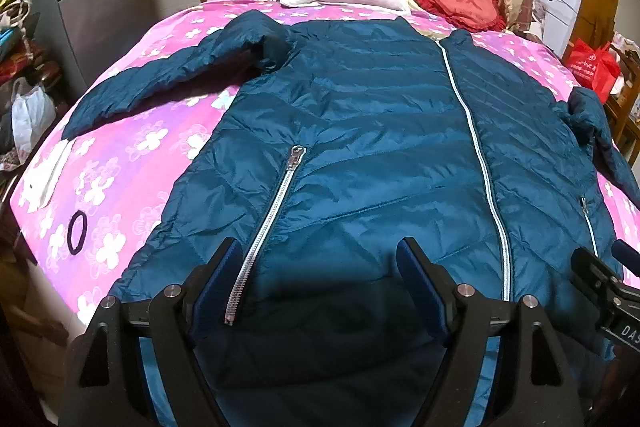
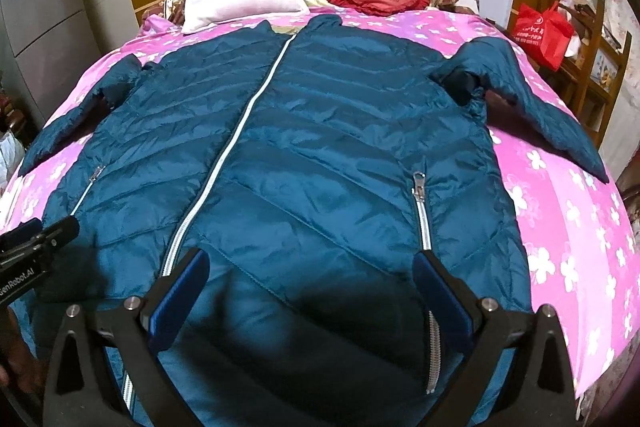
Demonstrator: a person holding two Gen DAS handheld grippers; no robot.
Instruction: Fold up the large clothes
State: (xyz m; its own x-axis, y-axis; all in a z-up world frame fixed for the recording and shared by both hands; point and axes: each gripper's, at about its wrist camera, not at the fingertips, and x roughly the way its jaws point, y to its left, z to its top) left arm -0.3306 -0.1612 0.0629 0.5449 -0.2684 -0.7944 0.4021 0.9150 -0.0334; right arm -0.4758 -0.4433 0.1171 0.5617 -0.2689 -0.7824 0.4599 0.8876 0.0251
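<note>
Currently laid flat, front up, on the pink floral bed (image 1: 120, 163): teal puffer jacket (image 1: 360, 131), zipped shut, collar toward the pillows, hem toward the cameras, both sleeves splayed out to the sides. No fold made yet, judging by the flat spread.

Left to right:
- Black hair tie (image 1: 76, 229) on the bedspread left of the jacket, apart from it; worth avoiding when sweeping the sleeve in.
- Left sleeve (image 1: 160, 79) angled outward; best grabbed near the cuff and carried across the chest.
- Left claw (image 1: 320, 259) wide open, holding nothing, poised over the hem near the left pocket zipper (image 1: 272, 223). Touching fabric or just above: cannot tell.
- Centre zipper (image 1: 476, 155) a handy fold line; keep edges parallel to it.
- Right claw (image 2: 312, 271) also wide open, empty, over the hem between centre zipper and right pocket zipper (image 2: 422, 211).
- Right sleeve (image 2: 532, 107) splayed out, same treatment.

Slippery, puffy shell: pinch deep, press air out, likely to spring back.

Hidden: hem edge under the claws and their shadow; left cuff end dim; jacket's right side cropped in the left view; bed's near edge out of frame.
</note>
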